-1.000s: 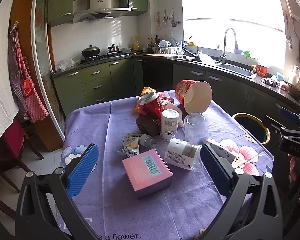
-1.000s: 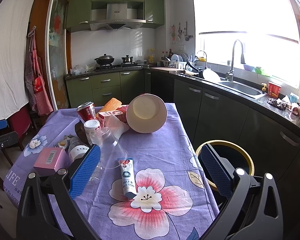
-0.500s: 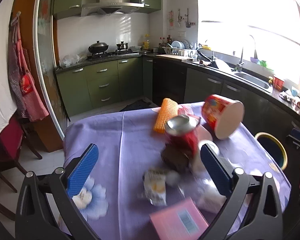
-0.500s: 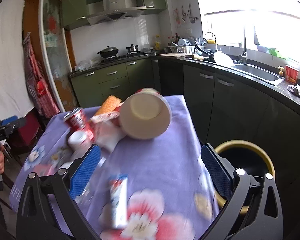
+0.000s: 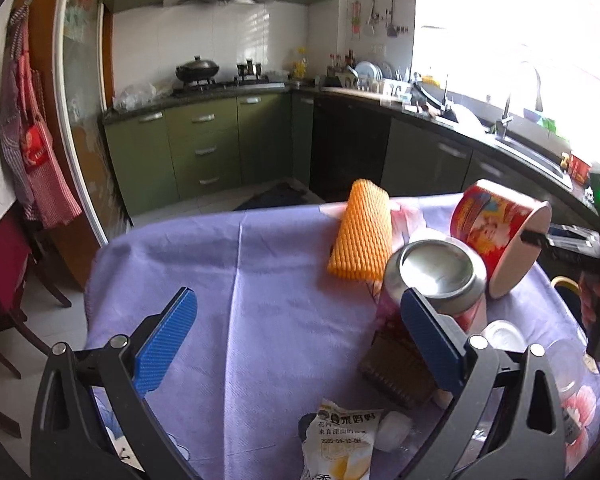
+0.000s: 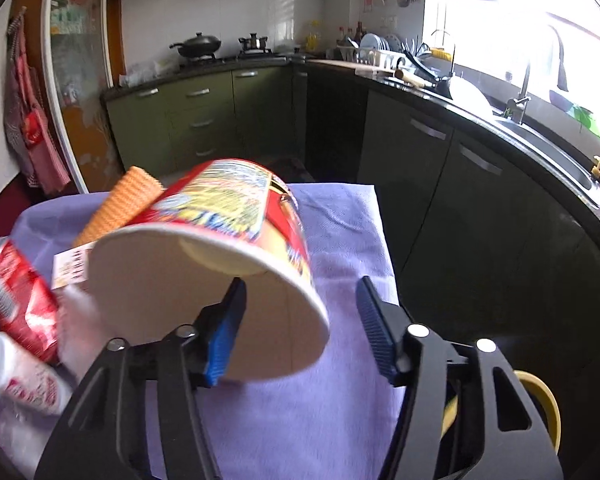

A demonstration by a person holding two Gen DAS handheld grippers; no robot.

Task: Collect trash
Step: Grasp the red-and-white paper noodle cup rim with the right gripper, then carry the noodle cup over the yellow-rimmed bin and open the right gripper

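closing right tool (image 6: 300,324) now astride noodle cup (image 6: 204,276) rim, seemingly untouched

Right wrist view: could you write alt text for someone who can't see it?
A big red paper noodle cup lies tipped on a purple tablecloth, its rim between the closing blue fingers of the right tool. A yellow-rimmed bin sits lower right; green kitchen cabinets behind.

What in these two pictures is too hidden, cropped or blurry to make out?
- Left wrist view: the crinkled white snack wrapper is cut by the bottom edge.
- Left wrist view: the dark brown ridged item is half hidden by the left gripper.
- Right wrist view: the red paper noodle bowl is motion-blurred, print unreadable.
- Right wrist view: the yellow-rimmed bin is hidden behind the closing right gripper.
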